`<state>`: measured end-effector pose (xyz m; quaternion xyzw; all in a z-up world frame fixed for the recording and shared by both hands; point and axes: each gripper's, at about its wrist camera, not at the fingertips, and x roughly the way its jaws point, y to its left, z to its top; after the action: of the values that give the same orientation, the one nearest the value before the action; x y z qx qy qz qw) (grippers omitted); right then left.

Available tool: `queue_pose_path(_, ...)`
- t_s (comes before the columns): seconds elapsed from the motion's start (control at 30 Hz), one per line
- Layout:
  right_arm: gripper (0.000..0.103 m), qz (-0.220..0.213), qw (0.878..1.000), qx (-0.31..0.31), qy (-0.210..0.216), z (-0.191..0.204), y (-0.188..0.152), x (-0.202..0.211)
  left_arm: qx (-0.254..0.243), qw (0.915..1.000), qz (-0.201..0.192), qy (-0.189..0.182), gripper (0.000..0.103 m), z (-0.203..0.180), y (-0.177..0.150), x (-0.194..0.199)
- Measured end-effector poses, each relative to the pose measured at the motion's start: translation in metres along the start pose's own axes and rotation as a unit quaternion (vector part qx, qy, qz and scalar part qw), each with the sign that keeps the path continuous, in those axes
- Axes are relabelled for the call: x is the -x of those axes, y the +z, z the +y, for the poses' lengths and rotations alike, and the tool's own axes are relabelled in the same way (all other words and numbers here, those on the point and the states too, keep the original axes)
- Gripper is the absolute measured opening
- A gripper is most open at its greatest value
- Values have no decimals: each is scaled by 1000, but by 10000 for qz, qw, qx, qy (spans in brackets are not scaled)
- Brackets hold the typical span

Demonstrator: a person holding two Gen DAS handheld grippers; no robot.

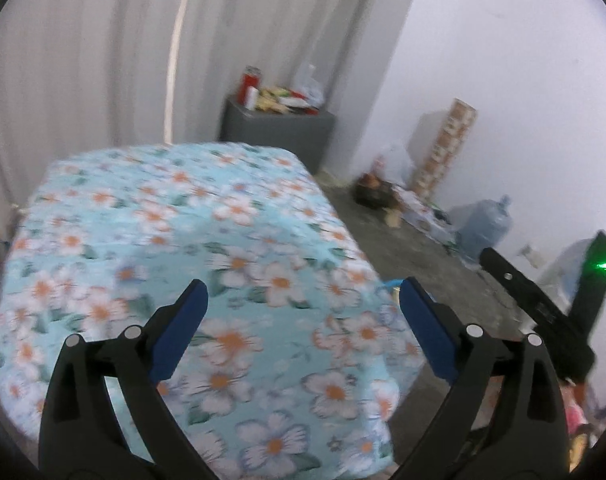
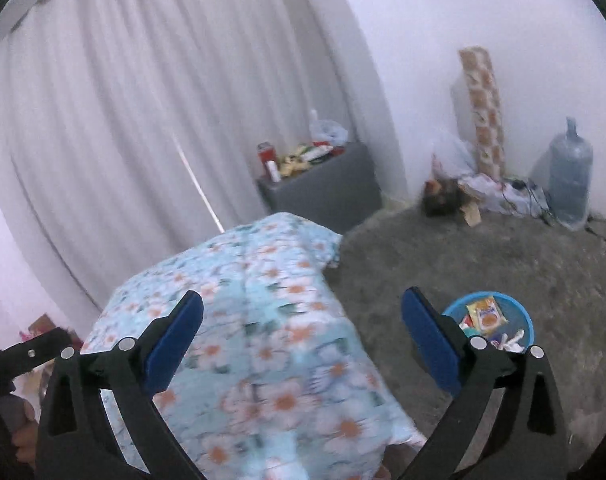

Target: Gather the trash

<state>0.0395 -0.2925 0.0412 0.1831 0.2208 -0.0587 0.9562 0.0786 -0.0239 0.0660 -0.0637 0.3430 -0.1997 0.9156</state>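
Observation:
My left gripper (image 1: 303,300) is open and empty above a table covered by a light blue floral cloth (image 1: 183,240). My right gripper (image 2: 303,312) is open and empty above the same cloth (image 2: 263,320), near its right edge. A blue round bin (image 2: 489,318) stands on the floor to the right of the table, with an orange packet (image 2: 486,314) and other wrappers inside. The right gripper's body (image 1: 543,308) shows at the right of the left wrist view. No trash shows on the cloth.
A grey cabinet (image 1: 279,128) stands behind the table, with a red can (image 1: 249,84) and packets on top. White curtains (image 2: 143,120) hang behind. A pile of clutter (image 2: 463,192), a patterned roll (image 2: 483,112) and a large water jug (image 2: 571,180) sit by the wall.

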Motion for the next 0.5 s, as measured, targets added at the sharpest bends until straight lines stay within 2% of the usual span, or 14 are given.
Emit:
queue_pose_path(0.2, 97, -149, 9982, 587, 6, 45, -5, 25, -104, 9989, -185, 430, 94, 2, -18, 20)
queue_pose_path(0.27, 97, -155, 9964, 806, -188, 55, -9, 27, -255, 9958, -211, 848, 94, -1, -25, 22)
queue_pose_path(0.37, 97, -193, 9902, 1286, -501, 73, -15, 28, -424, 9907, -342, 1250, 94, -4, -35, 22)
queue_pose_path(0.5, 97, -244, 9856, 1532, -677, 85, -21, 33, -272, 9899, -343, 1346, 94, -1, -45, 25)
